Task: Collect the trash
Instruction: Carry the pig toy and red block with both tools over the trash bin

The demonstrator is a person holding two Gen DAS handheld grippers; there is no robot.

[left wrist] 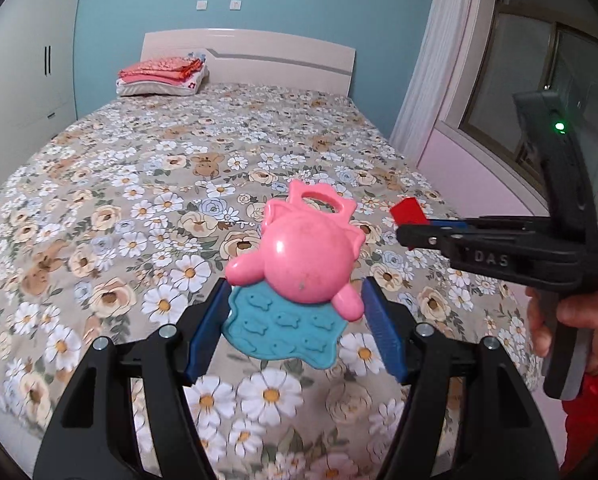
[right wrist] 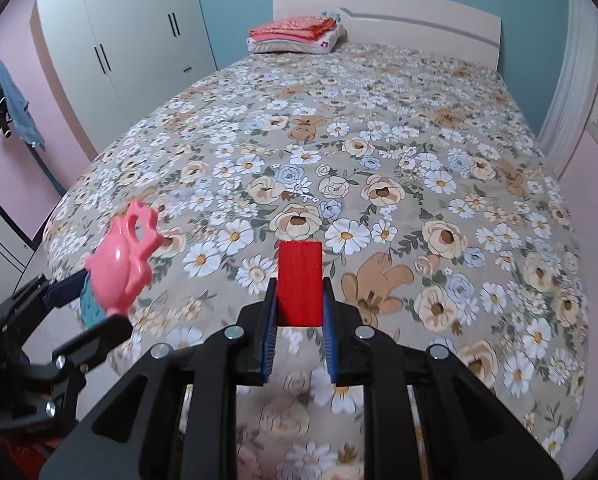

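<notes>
Left gripper [left wrist: 295, 312], black-framed with blue ribbed pads, is pointing down at a slant; its jaws are standing fairly wide, pads pressing both sides of the pink and teal plastic toy [left wrist: 299, 276] it is gripping. Right gripper [right wrist: 301, 308], same build, is angling downward, jaws drawn narrow and clamping a red rectangular block [right wrist: 300, 280] that sticks out past the fingertips. A bare hand [left wrist: 567, 320] is wrapping the right gripper's handle; a red sleeve [left wrist: 591, 412] is showing below it.
</notes>
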